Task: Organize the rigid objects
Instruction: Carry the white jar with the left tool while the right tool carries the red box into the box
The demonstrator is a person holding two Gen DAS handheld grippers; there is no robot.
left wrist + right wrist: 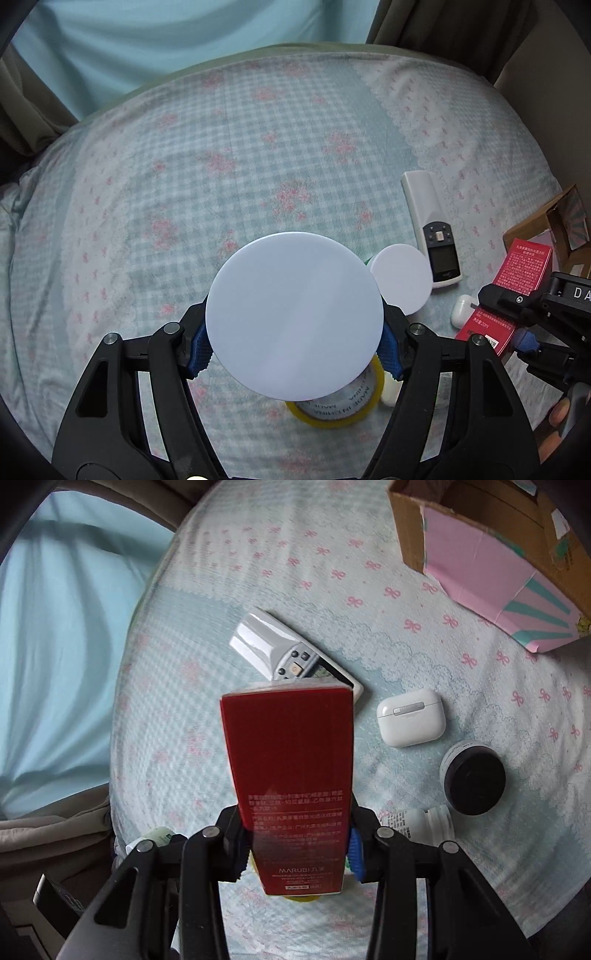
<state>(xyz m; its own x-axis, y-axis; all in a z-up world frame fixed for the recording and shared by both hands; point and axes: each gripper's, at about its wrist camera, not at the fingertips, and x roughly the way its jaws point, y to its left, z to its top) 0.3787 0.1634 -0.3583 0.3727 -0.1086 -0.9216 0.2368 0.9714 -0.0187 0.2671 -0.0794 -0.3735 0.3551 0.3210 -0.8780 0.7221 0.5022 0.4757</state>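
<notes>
Round white lid [294,315] sits clamped in my left claw [294,347], red box [291,786] pinched in my right claw [295,853], both held above the bed [221,166]. Remote [291,657], earbud case [410,716], black-capped jar [472,779] and tape roll [332,410] aren't sorted yet; cardboard box [410,528] looks mostly empty.

The white lid [294,315] in my left hand-held gripper [294,345] hides most of the yellow tape roll [334,411] at lower centre. My red box [291,790] covers the remote's [291,653] lower end. The cardboard box [491,528] runs off the upper right edge.
</notes>
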